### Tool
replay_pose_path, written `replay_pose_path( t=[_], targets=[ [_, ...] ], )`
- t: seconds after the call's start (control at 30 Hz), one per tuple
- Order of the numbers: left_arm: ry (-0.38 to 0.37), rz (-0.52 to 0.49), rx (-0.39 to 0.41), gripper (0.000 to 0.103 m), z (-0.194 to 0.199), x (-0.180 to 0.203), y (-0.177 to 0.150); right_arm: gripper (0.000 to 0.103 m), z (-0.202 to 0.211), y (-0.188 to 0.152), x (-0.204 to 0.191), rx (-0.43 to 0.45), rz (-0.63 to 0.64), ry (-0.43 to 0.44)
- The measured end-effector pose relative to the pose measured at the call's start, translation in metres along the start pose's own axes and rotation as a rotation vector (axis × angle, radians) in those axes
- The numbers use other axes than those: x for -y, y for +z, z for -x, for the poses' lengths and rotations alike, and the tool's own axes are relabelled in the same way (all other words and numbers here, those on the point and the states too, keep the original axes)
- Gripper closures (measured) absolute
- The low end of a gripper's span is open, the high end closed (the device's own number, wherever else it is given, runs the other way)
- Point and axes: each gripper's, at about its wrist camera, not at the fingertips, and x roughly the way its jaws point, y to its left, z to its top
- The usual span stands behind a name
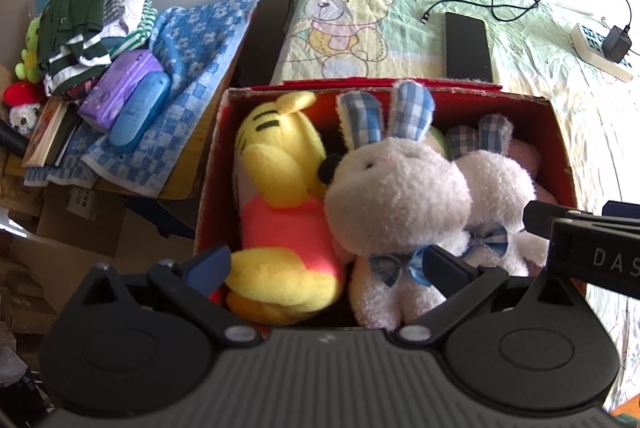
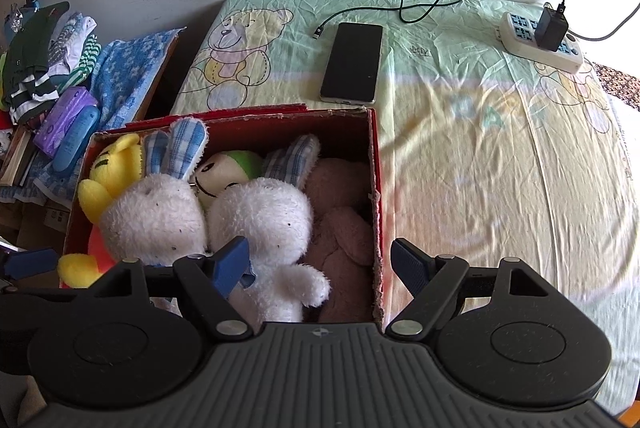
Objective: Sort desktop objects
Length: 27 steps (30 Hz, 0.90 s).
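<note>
Hovering over a red cardboard box (image 1: 560,132) are both grippers, jaws spread wide, neither one holding anything. The left gripper (image 1: 326,266) is straddling the near end of the box, its blue fingertips (image 1: 208,268) flanking a yellow tiger plush in a coral shirt (image 1: 280,196) and a white rabbit plush with blue plaid ears (image 1: 396,196). The right gripper (image 2: 324,266) is hanging over the box's right wall, one fingertip above the toys, the other outside over the sheet. Its body is showing at 3 o'clock in the left view, lettered "DAS", the rest cut off.

Packed in the box, from 9 toward 3 o'clock in the right view: the tiger, the first rabbit, a second white rabbit plush (image 2: 264,216) with a blue bow, and a pink plush (image 2: 340,220) pressing against the right wall. A small green-capped plush face (image 2: 224,168) is peeking out between the rabbits at 12.

The box is sitting on a teddy-bear printed sheet (image 2: 500,168). Beyond it at 12 o'clock a black smartphone (image 2: 352,62) is lying screen up, a black charging cable (image 2: 432,0) looping just beside it to a charger plugged into a white power strip (image 2: 540,44) at 2 o'clock. At 10 o'clock, well apart, a blue glasses case (image 1: 140,112) and a purple tissue pack (image 1: 120,88) are resting on a blue checked towel (image 1: 200,40), folded clothes (image 1: 80,20) piled behind.
</note>
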Motion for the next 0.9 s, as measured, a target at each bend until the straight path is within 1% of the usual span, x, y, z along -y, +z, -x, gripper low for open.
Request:
replay_pose_path(
  t=[0.27,0.47,0.67,0.9],
  targets=[
    [0.004,0.02,-0.015,0.001,-0.005,-0.011,-0.001,0.023,-0.003,0.001,-0.013,-0.009,0.025,0.016],
    [-0.019,0.038,-0.048,0.001,-0.01,-0.018,0.002,0.023,-0.01,0.005,-0.022,-0.04,0.014,0.053],
    [-0.048,0.044,-0.079,0.001,-0.017,-0.019,0.001,0.023,-0.013,0.003,-0.026,-0.058,0.01,0.055],
    [-0.051,0.042,-0.064,0.001,-0.017,-0.019,-0.001,0.023,-0.015,0.002,-0.021,-0.055,0.001,0.038]
  ],
)
